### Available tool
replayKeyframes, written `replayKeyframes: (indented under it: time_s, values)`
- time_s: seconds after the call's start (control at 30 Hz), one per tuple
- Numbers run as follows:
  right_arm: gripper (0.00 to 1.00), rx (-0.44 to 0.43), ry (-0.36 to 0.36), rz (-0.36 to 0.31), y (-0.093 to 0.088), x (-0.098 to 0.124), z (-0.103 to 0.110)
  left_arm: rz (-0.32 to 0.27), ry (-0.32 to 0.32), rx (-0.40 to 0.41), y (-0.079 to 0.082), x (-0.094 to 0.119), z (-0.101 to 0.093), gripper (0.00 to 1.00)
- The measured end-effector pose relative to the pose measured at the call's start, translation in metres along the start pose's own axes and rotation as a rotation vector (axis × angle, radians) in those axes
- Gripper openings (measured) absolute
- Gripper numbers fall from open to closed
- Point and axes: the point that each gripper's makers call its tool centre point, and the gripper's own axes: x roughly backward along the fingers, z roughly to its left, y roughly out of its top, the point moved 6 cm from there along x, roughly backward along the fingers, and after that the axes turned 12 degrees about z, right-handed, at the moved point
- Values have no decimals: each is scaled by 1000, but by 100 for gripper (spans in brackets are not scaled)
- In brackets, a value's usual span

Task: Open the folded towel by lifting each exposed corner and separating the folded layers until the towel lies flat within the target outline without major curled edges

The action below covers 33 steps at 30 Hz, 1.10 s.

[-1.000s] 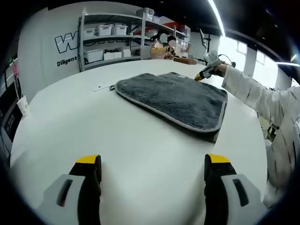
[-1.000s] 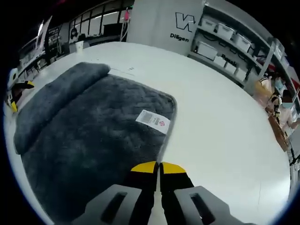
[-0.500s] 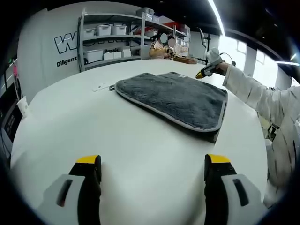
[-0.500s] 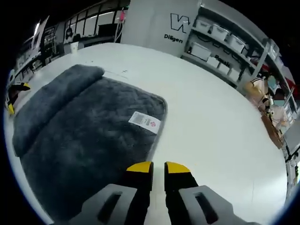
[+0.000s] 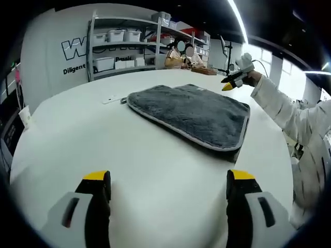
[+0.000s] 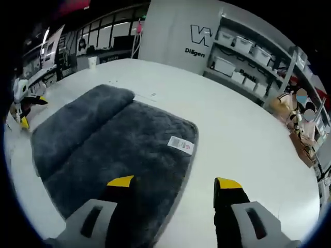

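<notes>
Left gripper view: the left gripper (image 5: 169, 181) hangs low over the white counter (image 5: 129, 144) with its yellow-tipped jaws spread wide and nothing between them. The grey towel (image 5: 194, 113) lies folded on the counter well ahead, a pale border along its near edge. Beyond its far side the right gripper (image 5: 234, 80) is raised clear of the towel, held by a person's white sleeve (image 5: 289, 116). Shelves (image 5: 124, 44) with bins stand behind. Right gripper view: the right gripper (image 6: 176, 182) is open and empty above the towel's (image 6: 119, 150) near edge. A white label (image 6: 182, 145) sits on the top layer; a folded flap lies along the left side. The left gripper (image 6: 23, 106) appears at far left.
</notes>
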Motion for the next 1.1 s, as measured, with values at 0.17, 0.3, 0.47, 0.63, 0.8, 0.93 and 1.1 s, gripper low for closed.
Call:
replayKeyframes:
  time_s: [0.17, 0.3, 0.47, 0.63, 0.8, 0.93, 1.1]
  values:
    - [77, 55, 69, -35, 2, 8, 25, -24, 1, -10, 3, 1, -1, 95]
    - [84, 87, 83, -47, 3, 14, 43, -38, -2, -9, 4, 1, -2, 96]
    - [95, 121, 136, -91, 8, 17, 66, -47, 4, -12, 5, 1, 0, 99]
    - [99, 125, 201, -132, 13, 16, 89, -70, 10, -14, 8, 1, 1, 99]
    - [99, 145, 266, -181, 19, 11, 108, -54, 24, 2, 6, -1, 5, 99]
    - [99, 145, 282, -185, 16, 8, 116, -64, 13, 45, 6, -4, 8, 97]
    - [99, 137, 295, -175, 5, 2, 119, -76, 8, 58, 8, -6, 7, 93]
